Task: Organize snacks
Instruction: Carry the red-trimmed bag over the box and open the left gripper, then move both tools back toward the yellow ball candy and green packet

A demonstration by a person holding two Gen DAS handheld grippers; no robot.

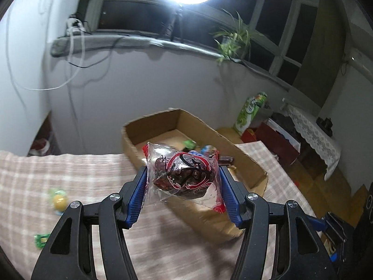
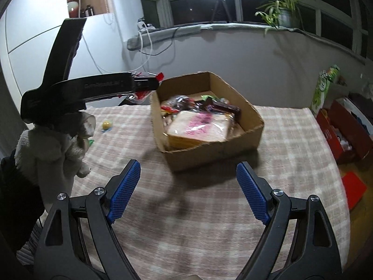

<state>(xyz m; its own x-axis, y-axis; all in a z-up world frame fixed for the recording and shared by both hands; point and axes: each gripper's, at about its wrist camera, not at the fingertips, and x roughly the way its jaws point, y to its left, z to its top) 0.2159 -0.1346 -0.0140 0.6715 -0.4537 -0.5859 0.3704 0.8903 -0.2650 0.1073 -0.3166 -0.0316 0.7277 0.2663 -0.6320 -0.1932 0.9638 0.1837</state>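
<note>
— Starting with the biggest thing: what covered the table?

— A soft, woven beige-and-white checked tablecloth (image 2: 209, 221), lying flat under everything. On it stood an open, shallow rectangular cardboard box (image 2: 254, 126) of plain brown corrugated board, with creased walls.

— And inside the box?

— A heap of wrapped snacks. Largest was a square slab of sliced bread in a clear, glossy bag with pink print (image 2: 200, 126), tilted against the near wall. Behind it lay a long, dark brown wrapped bar (image 2: 227, 107) and several smaller crinkled packets, too jumbled to tell apart.

— What were the grippers doing?

— The left gripper (image 1: 183, 175) was clamped on a clear, crinkly plastic packet with red printing and a dark, lumpy snack inside (image 1: 184, 175). Its ribbed blue rubber pads (image 1: 137, 200) pressed the packet's two sides, holding it in the air in front of the box's near corner. From the right wrist view the same tool showed as a black plastic body at the left, held by a hand in a fluffy cream sleeve (image 2: 49, 149).

— And the right one?

— The right gripper (image 2: 188, 186) stood wide apart over the cloth, nothing between its blue textured pads (image 2: 123, 193).

— Anything left loose?

— A small round yellow sweet in clear wrap (image 1: 59, 201) and a little flat green packet (image 1: 42, 240), both lying on the cloth to the left, well apart from the box.
</note>
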